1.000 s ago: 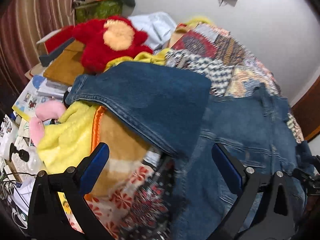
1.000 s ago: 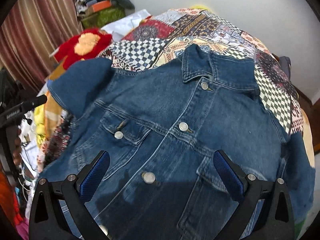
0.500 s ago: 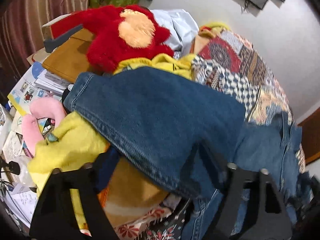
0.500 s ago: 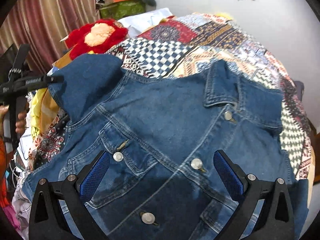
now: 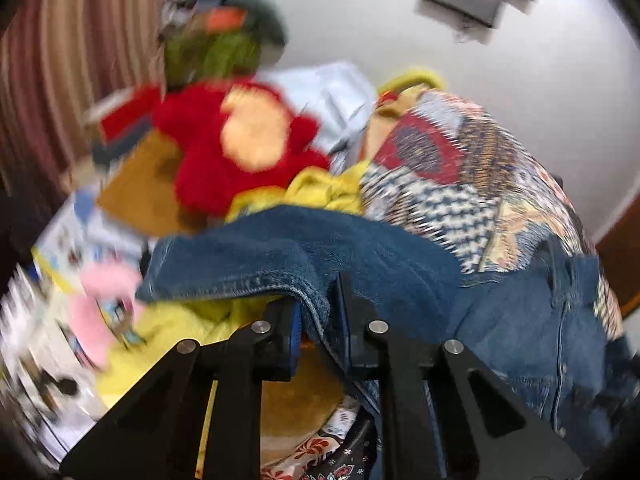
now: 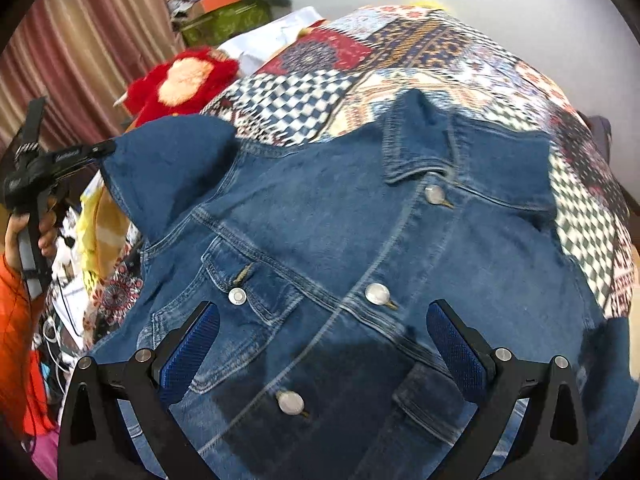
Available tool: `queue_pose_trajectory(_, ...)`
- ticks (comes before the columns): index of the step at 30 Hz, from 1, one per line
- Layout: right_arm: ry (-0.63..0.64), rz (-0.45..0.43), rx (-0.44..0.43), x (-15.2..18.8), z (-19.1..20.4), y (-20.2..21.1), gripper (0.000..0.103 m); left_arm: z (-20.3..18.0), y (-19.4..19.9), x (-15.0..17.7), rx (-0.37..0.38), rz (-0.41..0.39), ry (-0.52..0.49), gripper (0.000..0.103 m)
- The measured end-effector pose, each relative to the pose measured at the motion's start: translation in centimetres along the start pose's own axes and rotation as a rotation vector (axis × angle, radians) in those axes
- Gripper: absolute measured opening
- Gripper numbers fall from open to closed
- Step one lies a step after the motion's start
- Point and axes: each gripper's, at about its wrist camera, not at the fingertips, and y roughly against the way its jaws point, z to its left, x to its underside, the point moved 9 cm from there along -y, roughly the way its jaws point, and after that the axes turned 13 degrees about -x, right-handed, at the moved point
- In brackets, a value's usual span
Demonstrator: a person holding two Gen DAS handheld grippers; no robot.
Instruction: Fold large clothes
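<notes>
A blue denim jacket [image 6: 360, 240] lies front up and buttoned on a patchwork bedspread [image 6: 400, 48]. Its left sleeve [image 5: 280, 248] hangs off the bed's side over yellow cloth. The jaws of my left gripper [image 5: 318, 320] are closing, and a fold of the sleeve's edge is pinched between them. In the right wrist view the left gripper [image 6: 106, 148] holds the raised sleeve [image 6: 168, 160] from the left, carried by a hand [image 6: 28, 228]. My right gripper [image 6: 320, 344] hovers open over the jacket's lower front, with buttons and a chest pocket between its blue pads [image 6: 188, 352].
A red plush toy [image 5: 240, 148] lies beside the bed, with a yellow cloth [image 5: 180, 320], a pink soft toy [image 5: 92, 312] and papers below it. A pile of boxes and clothes [image 6: 224, 20] stands by the striped curtain [image 6: 80, 40]. An orange sleeve [image 6: 16, 320] is at far left.
My left gripper went from wide open to pinching the sleeve's edge, and it rose with the cloth. The right gripper shifted a little over the jacket front and stayed open.
</notes>
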Motion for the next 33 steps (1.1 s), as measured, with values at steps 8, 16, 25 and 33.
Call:
queue_pose_trajectory(8, -0.05, -0.083, 0.002, 0.7, -0.6, 5.2, 0.103, -10.2, 7.9, -0.1, 0.209, -0.117, -0.178, 0.012)
queue_pose_trajectory(16, -0.034, -0.128, 0.022, 2.4, -0.3, 8.6, 0.103, -18.7, 4.8, 7.2, 0.299, 0.088, -0.314, 0.012)
queue_pose_trajectory(25, 0.057, -0.125, 0.106, 3.3, -0.8, 8.8, 0.103, -11.8, 5.0, 6.9, 0.287, 0.142, -0.076, 0.077)
queue_pose_trajectory(33, 0.0, -0.066, 0.047, 2.5, -0.6, 4.6, 0.103, -1.6, 1.9, 4.0, 0.267, 0.221, 0.186, 0.082)
